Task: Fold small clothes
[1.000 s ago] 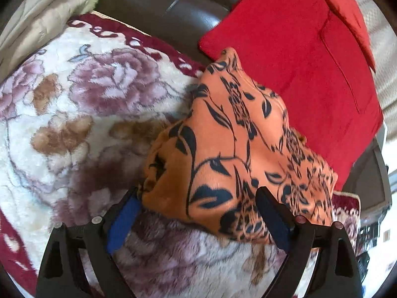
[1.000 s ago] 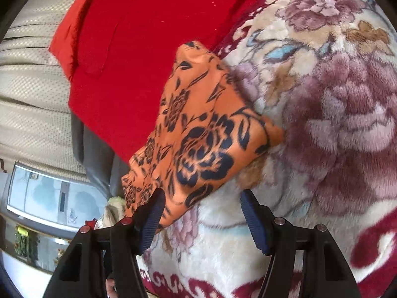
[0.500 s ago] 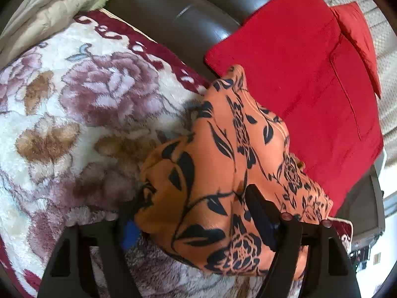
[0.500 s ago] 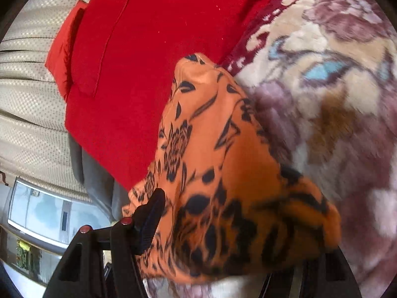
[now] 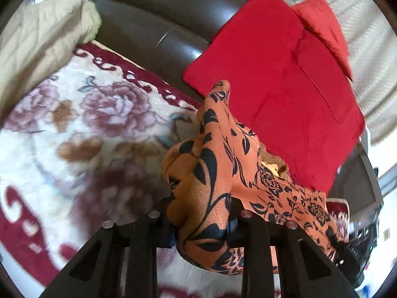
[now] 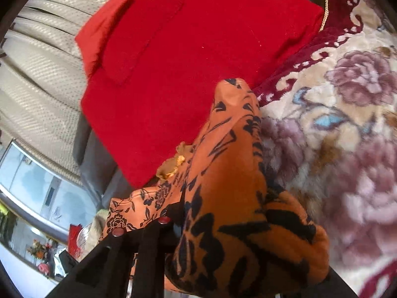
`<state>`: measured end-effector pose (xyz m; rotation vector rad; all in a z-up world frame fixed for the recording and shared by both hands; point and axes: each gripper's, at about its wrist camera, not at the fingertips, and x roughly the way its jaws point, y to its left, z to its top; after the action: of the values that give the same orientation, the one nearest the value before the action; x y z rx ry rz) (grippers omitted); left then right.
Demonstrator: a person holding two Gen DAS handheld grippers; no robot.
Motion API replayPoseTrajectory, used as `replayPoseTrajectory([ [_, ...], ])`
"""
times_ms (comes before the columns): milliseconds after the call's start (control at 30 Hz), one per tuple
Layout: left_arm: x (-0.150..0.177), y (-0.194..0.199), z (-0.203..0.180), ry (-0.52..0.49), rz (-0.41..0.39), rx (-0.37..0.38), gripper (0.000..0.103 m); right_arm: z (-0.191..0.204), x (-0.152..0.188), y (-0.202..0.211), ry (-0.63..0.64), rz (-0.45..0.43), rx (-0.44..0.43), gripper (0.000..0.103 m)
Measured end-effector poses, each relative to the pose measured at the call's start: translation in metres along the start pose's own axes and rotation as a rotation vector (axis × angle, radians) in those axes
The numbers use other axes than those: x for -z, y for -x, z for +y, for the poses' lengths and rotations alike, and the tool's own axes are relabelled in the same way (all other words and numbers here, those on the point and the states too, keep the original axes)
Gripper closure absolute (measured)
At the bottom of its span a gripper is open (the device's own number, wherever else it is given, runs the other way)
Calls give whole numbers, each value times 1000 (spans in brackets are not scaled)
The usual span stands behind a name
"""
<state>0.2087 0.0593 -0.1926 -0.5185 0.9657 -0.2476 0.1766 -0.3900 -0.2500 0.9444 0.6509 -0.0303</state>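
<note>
An orange garment [image 5: 223,149] with a black flower print lies partly on a floral blanket [image 5: 86,124] and is raised at its near end. In the left wrist view my left gripper [image 5: 201,221] is closing its jaws, and a bunched corner of the cloth is pinched between the pads. In the right wrist view the same garment [image 6: 230,173] drapes over my right gripper [image 6: 238,243], whose jaws are also closing on a thick fold. Only that gripper's left finger [image 6: 171,223] shows; the cloth hides the other. The far tip of the garment rests by the blanket's edge.
A folded red cloth [image 5: 273,87] lies just beyond the garment, against the dark leather sofa back [image 5: 161,12]. A beige quilt [image 5: 37,44] sits at the far left. Cream textured fabric [image 6: 37,74] and a glass cabinet [image 6: 29,178] lie off the sofa's side.
Both grippers went from open around the garment's near edge to closed on it. The cloth bunched up and rose off the blanket with them.
</note>
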Motion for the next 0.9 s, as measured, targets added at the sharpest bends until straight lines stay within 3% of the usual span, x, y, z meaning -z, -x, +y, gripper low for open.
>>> replayPoseTrajectory([
  [200,71,20,31,-37,95,-50,73,-25,51,52,10,68,-11,83],
  [267,85,14,47,-7,124,-62,67,-45,68,51,-21,124,5,83],
  [300,85,16,54,29,121,-32,65,-56,71,48,-56,148,7,80],
  [433,74,39,55,24,100,-50,50,-82,73,45,-204,202,-9,62],
  [467,73,44,57,25,91,-41,47,-80,71,53,-206,204,7,45],
  [500,71,53,60,38,82,-28,44,-77,69,60,-200,190,6,36],
  [567,73,67,67,73,74,-11,35,-71,65,80,-168,146,16,36],
  [800,110,71,72,94,80,-2,34,-42,55,148,51,-37,211,36],
  [867,113,60,66,114,80,18,33,-27,54,156,107,-76,203,42],
  [900,113,54,63,119,73,30,33,-16,52,154,134,-71,179,50],
])
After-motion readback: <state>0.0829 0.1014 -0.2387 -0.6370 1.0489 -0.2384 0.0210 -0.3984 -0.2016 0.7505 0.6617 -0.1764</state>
